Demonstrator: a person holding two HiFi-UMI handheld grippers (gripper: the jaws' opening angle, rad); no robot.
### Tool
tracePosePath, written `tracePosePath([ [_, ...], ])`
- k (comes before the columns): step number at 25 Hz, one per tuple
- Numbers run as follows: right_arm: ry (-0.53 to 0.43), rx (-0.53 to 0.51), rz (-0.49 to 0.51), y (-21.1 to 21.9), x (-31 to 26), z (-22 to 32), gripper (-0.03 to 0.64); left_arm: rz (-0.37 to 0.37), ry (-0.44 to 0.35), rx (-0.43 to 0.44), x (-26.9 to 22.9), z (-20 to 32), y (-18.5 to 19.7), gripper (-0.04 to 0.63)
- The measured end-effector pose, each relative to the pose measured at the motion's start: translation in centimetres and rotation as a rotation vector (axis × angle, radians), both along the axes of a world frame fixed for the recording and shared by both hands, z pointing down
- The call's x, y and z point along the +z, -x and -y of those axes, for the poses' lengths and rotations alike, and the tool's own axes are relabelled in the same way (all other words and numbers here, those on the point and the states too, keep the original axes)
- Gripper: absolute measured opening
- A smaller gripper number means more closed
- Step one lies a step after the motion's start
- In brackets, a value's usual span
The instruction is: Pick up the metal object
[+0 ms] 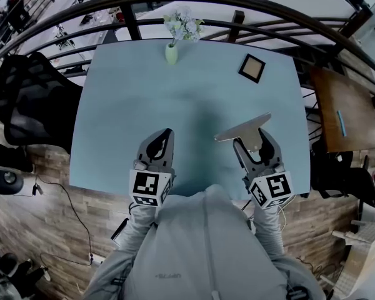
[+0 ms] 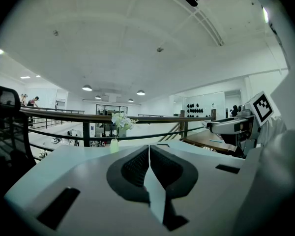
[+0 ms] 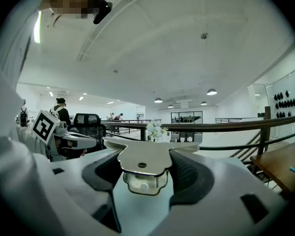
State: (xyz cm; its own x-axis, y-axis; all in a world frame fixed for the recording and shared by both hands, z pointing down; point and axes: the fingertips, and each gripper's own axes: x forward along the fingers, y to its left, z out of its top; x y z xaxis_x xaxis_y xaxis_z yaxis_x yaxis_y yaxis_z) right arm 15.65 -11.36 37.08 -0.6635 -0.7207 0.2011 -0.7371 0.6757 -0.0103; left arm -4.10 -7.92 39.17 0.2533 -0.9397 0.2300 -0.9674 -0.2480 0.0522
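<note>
Metal object, head view: a flat grey plate (image 1: 242, 130), clamped at its near end by the right gripper (image 1: 253, 144), over the 5 o'clock part of the table (image 1: 112, 105).
Container, head view: vase (image 1: 171, 53) at the table's 12 o'clock edge, holding pale flowers (image 1: 183, 24).
Other item: square frame (image 1: 252, 67) lies flat at 1 o'clock, well apart from the vase.
Edges and room: the middle of the tabletop is bare. Both grippers sit over the 6 o'clock edge. A railing (image 1: 237, 8) curves past the far edge, with a black chair (image 1: 31, 99) off the 9 o'clock side and a wooden side table (image 1: 340, 108) off the 3 o'clock side.
Left gripper, head view: left gripper (image 1: 159, 144) has its jaws pressed together.
Fingers, left gripper view: the black pads (image 2: 132, 166) meet along one line, closed on themselves.
Container, left gripper view: the vase and flowers stand at 11 o'clock beyond the jaws.
Metal object, right gripper view: the plate has a small hole, and a paler studded part hangs beneath it.
Fingers, right gripper view: the pads (image 3: 187, 173) press the plate's narrow end from both sides.
Room, right gripper view: the flowers are at 12 o'clock and the chair at 10 o'clock.
</note>
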Motion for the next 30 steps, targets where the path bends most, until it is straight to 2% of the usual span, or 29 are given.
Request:
tracePosePath([
  [14,0.012,-0.021,0.04,1.2,0.6,0.5,0.301,0.001,0.011,-0.048,0.4,0.0,1.9,0.029],
  [30,0.022,-0.026,0.05,1.1,0.8,0.9,0.301,-0.003,0.023,-0.047,0.9,0.2,1.7,0.028],
])
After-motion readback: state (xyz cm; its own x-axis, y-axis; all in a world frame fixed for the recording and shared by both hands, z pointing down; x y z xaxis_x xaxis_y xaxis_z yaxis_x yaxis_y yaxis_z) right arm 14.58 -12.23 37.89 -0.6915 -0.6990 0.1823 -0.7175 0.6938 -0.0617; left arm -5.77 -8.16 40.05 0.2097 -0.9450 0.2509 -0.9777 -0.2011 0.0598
